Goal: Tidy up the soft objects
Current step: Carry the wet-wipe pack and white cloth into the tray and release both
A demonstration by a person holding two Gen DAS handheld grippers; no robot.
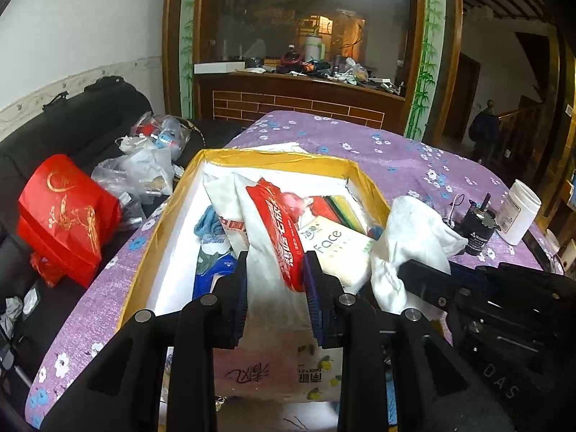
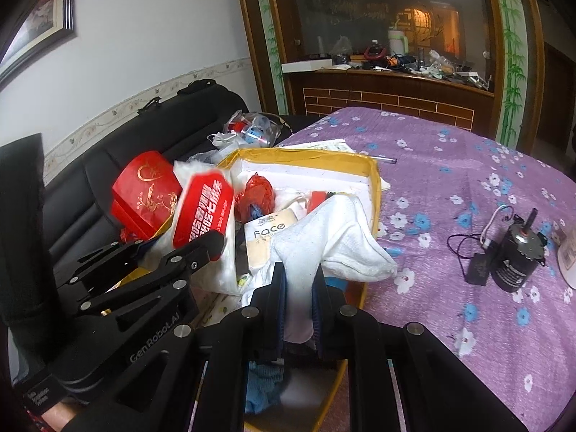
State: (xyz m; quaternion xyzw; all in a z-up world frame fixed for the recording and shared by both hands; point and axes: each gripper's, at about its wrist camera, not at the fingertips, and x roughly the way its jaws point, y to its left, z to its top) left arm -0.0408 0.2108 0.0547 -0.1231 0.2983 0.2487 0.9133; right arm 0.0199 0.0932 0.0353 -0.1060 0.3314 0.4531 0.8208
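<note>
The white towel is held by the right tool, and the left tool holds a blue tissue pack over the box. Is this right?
Not quite. The right tool does hold the white towel, but the left tool's tissue pack is red and white, not blue, as the left wrist view shows, over the box.

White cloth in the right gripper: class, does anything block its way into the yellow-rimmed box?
Nothing separate bars it. The white cloth, clamped in the right gripper, hangs over the box rim. The box is open-topped but crowded; the "face" pack lies just beside it.

White wall — black sofa, wooden cabinet.
</note>
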